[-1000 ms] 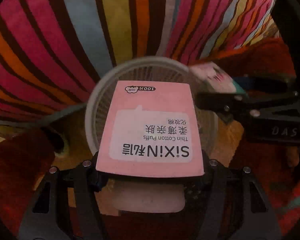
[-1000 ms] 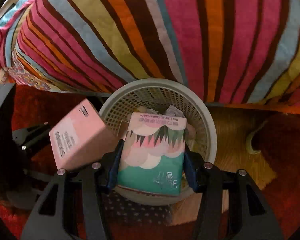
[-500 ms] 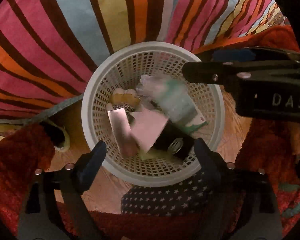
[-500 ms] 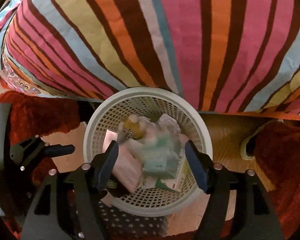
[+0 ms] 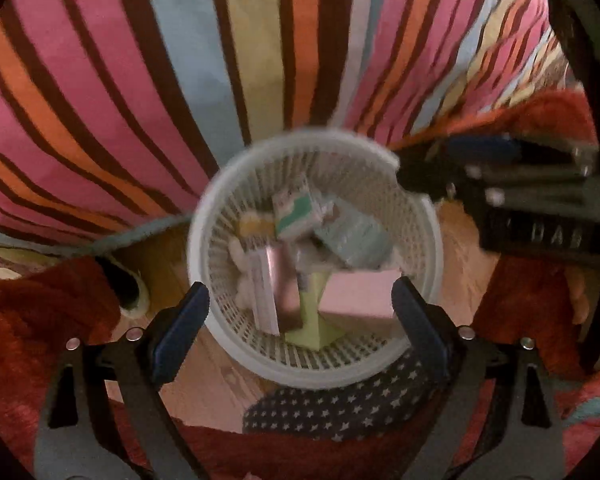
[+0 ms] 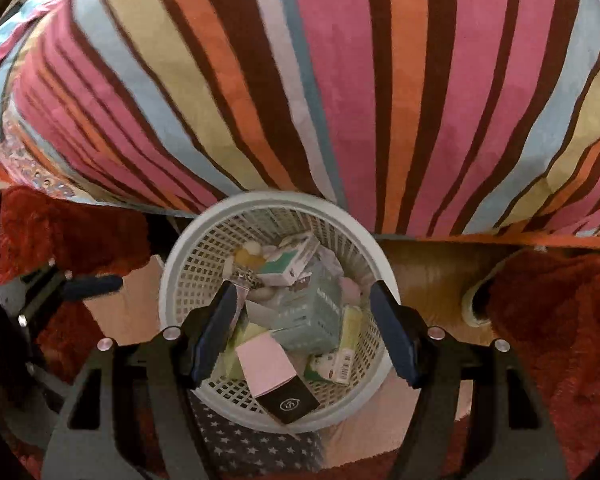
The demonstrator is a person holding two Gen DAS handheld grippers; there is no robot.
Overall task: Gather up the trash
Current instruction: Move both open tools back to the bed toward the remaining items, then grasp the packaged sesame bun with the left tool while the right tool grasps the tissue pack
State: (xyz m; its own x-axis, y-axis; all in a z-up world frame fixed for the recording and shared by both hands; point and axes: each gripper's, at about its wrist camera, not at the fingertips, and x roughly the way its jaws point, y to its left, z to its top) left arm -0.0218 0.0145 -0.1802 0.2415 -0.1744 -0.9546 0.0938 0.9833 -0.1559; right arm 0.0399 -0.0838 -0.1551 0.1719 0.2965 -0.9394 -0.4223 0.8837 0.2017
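A white mesh basket (image 5: 228, 184) (image 6: 280, 199) stands on the floor below both grippers and holds several pieces of trash. Among them lie a pink box (image 5: 360, 296) (image 6: 266, 364) and a pale teal box (image 5: 352, 236) (image 6: 312, 316), plus a small white-and-green carton (image 5: 296, 212). My left gripper (image 5: 298, 288) hangs open above the basket with nothing between its fingers. My right gripper (image 6: 302, 288) is also open over the basket and holds nothing. The black frame of the right gripper (image 5: 540, 216) shows at the right of the left wrist view.
A striped bedcover (image 6: 340, 80) hangs right behind the basket. Red shaggy rug (image 5: 28, 320) lies on both sides, with a star-patterned dark cloth (image 5: 332, 412) under the basket's near edge. A slipper (image 6: 476, 304) sits on the wooden floor to the right.
Both grippers opened. The pink box left the left gripper and the teal box left the right one; both now lie in the basket.
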